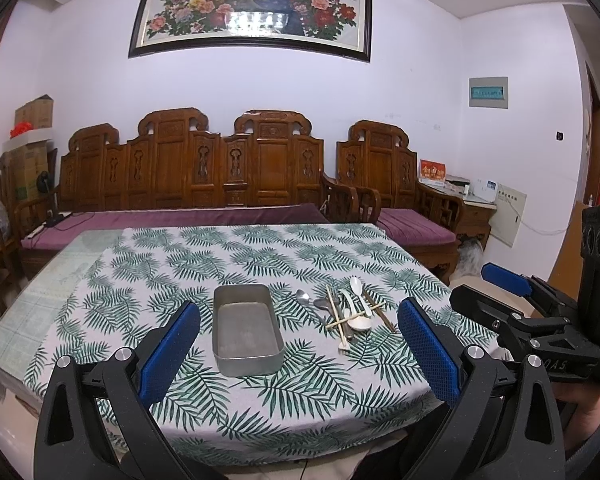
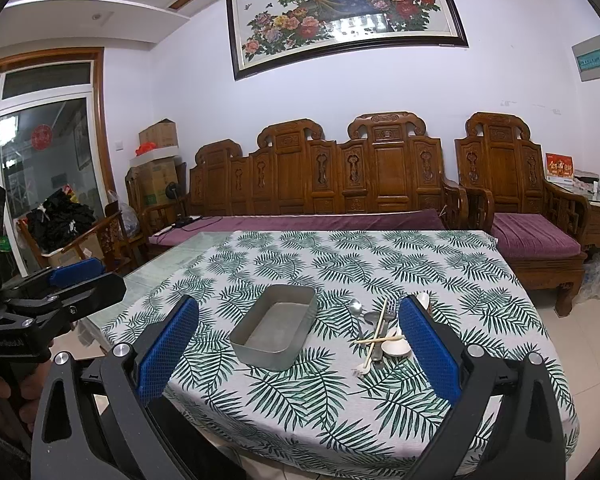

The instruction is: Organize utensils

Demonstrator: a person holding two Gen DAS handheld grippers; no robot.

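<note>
L wrist view: left gripper point(image 1: 298, 344) spread wide, nothing between pads, held above near table edge, aimed over tray point(image 1: 247, 330). Tray empty, on leaf-print cloth point(image 1: 204, 264), roughly centre. Utensil pile point(image 1: 350, 312) just right of tray, apart from it: metal spoons, white spoons, chopsticks crossed over the lot. Right gripper point(image 1: 504, 280) in at far right, level w/ left one, off the table's right corner; only one pad clear here. Hand point(image 1: 588, 404) under it, bottom right.

R wrist view: right gripper point(image 2: 298, 344) also spread wide, holding nothing, above near edge. Tray point(image 2: 278, 326) between the pads in frame, still well ahead. Pile point(image 2: 384, 332) partly hidden behind right pad; fork point(image 2: 388, 320) visible among spoons + crossed chopsticks. Left gripper point(image 2: 66, 276) at far left, hand point(image 2: 4, 392) below it.

Step, by judgement: very start, nothing in tray yet, no piece grasped. Next move prob. calls for lowering right gripper onto pile, pinching one top piece, likely a chopstick since those lie over the rest, then carrying it left into tray. Thin, tangled pieces: risk of dragging neighbours.
</note>
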